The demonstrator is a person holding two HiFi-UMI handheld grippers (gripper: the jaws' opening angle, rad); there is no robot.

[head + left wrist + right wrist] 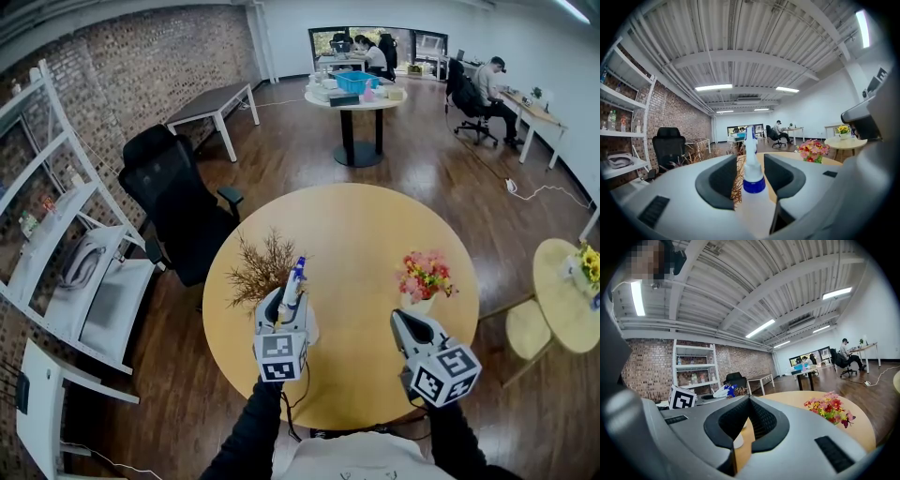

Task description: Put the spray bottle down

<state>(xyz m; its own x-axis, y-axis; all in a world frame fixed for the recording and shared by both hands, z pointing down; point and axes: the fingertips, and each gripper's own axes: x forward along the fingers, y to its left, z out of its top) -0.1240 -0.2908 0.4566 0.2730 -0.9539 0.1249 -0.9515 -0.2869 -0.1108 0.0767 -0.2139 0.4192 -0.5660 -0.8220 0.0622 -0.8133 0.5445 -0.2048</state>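
Observation:
The spray bottle (pixel 294 279), translucent white with a blue collar and a white-and-blue spray head, stands upright on the round wooden table (pixel 356 230) near its left front. My left gripper (pixel 287 300) is around it. In the left gripper view the bottle (pixel 753 185) rises between the two dark pads (pixel 718 180), with a gap showing on each side of its neck, so the jaws stand open. My right gripper (pixel 401 321) hovers over the table's front right. Its pads (pixel 733 420) meet at the tips with nothing between them. From there the bottle's spray head (pixel 725 390) shows at the left.
A dried brown plant (pixel 259 268) stands just left of the bottle. A pot of pink and yellow flowers (pixel 424 277) sits ahead of my right gripper. A black office chair (pixel 176 202) and white shelves (pixel 56 253) are to the left, a small round table (pixel 565 292) to the right.

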